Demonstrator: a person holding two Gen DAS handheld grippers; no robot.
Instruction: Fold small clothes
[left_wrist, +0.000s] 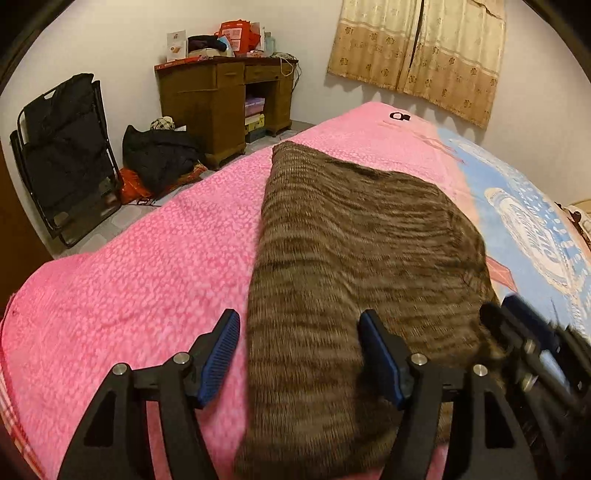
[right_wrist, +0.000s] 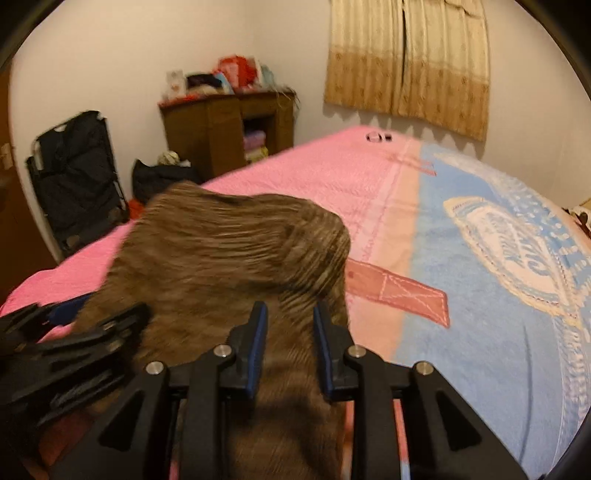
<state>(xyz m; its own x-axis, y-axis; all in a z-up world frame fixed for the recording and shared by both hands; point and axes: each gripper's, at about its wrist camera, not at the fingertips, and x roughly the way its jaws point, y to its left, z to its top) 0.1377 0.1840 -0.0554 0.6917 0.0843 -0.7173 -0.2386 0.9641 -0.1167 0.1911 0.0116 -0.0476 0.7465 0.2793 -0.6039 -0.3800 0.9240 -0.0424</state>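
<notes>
Nearest me, my left gripper has its blue-padded jaws spread wide, nothing between them but air; the left edge of the brown striped knit garment runs beneath the gap, and one finger sits over the pink blanket, the other over the knit. My right gripper sits just beside it, jaws narrowed with brown knit filling the space between the pads; the picture is smeared, so I cannot tell whether they truly pinch the cloth or only hover over it. From the right wrist the garment looks bunched and raised towards its far end; from the left wrist it lies long on the bed's pink textured blanket, close to the seam with the blue printed panel. Beyond the bed, a black folded chair leans on the wall, a dark bag sits on the floor, and a cluttered brown wooden desk stands left of the beige patterned curtain.
</notes>
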